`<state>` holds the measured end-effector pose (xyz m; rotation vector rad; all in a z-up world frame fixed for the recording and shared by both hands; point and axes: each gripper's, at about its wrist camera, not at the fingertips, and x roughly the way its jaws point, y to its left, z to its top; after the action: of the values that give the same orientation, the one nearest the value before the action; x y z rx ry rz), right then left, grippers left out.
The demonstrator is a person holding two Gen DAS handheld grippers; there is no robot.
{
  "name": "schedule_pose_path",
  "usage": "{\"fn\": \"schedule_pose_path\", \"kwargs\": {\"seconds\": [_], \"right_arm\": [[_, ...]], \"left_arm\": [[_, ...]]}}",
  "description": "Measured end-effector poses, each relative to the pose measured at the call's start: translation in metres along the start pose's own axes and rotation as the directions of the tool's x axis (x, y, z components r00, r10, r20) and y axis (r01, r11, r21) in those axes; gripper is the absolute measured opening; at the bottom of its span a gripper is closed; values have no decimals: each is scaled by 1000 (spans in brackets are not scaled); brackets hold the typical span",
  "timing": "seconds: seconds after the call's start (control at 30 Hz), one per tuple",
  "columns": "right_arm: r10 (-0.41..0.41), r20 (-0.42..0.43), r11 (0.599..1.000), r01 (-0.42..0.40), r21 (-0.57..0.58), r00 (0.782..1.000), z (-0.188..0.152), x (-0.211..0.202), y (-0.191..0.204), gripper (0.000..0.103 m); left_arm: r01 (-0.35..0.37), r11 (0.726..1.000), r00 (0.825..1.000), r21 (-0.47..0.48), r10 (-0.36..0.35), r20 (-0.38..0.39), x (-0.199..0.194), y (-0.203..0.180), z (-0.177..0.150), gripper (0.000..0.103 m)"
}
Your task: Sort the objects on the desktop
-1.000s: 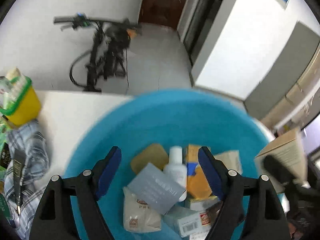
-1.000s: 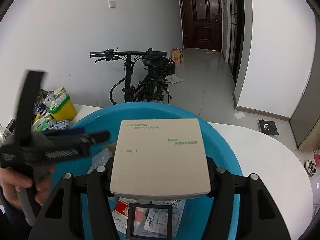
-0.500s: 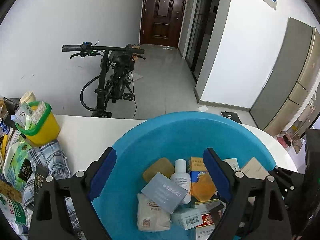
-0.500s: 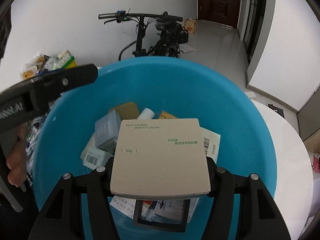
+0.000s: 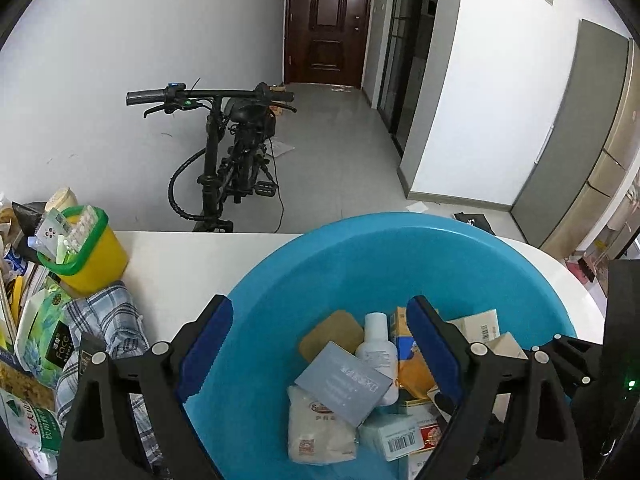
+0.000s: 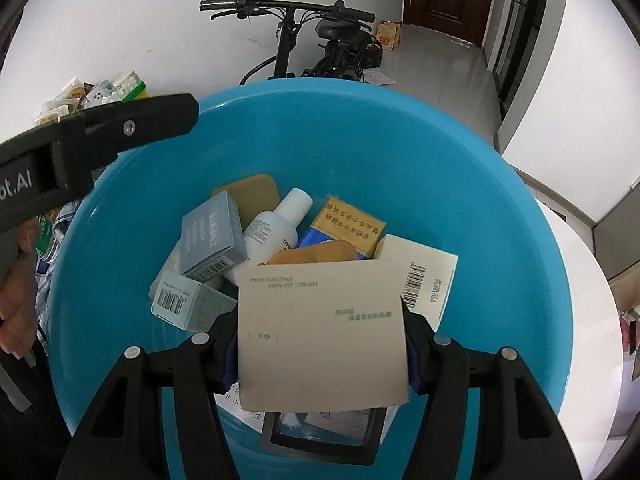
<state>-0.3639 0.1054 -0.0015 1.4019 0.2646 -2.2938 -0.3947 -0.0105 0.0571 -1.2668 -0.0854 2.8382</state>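
A big blue basin (image 6: 440,152) on the white table holds several items: a grey box (image 6: 210,236), a white bottle (image 6: 276,228), a yellow-and-blue pack (image 6: 348,228) and barcoded cartons. My right gripper (image 6: 320,354) hangs low inside the basin. Its pads still touch the sides of a beige skin cream box (image 6: 320,320), and its jaws are opening. In the left wrist view my left gripper (image 5: 319,304) stands open over the basin (image 5: 360,256) with nothing between its fingers. One finger of it (image 6: 160,116) juts in at the left of the right wrist view.
Left of the basin on the table (image 5: 192,264) stand a yellow bin with a green rim (image 5: 86,256), a plaid cloth (image 5: 108,320) and snack packets (image 5: 40,344). A bicycle (image 5: 228,152) leans behind the table. A hand (image 6: 16,312) grips the left tool.
My right gripper has sunk into the basin with the cream box, which now sits slightly tilted. My left gripper's fingers have spread wider and its view has steadied.
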Motion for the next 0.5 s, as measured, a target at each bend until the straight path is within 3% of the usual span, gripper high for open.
{"fn": "schedule_pose_path", "kwargs": {"seconds": [0.13, 0.3, 0.4, 0.5], "right_arm": [[-17, 27, 1000, 16, 22, 999, 0, -6, -5, 73], [-30, 124, 997, 20, 79, 992, 3, -27, -16, 84], [-94, 215, 992, 74, 101, 972, 5, -46, -19, 90], [-191, 295, 979, 161, 123, 936, 4, -66, -20, 93]], "left_arm": [[-7, 1000, 1000, 14, 7, 11, -3, -3, -1, 90], [2, 1000, 999, 2, -2, 47, -11, -1, 1, 90], [-31, 999, 995, 17, 29, 95, -18, -2, 1, 90], [-46, 998, 989, 34, 41, 145, -28, -4, 2, 90]]}}
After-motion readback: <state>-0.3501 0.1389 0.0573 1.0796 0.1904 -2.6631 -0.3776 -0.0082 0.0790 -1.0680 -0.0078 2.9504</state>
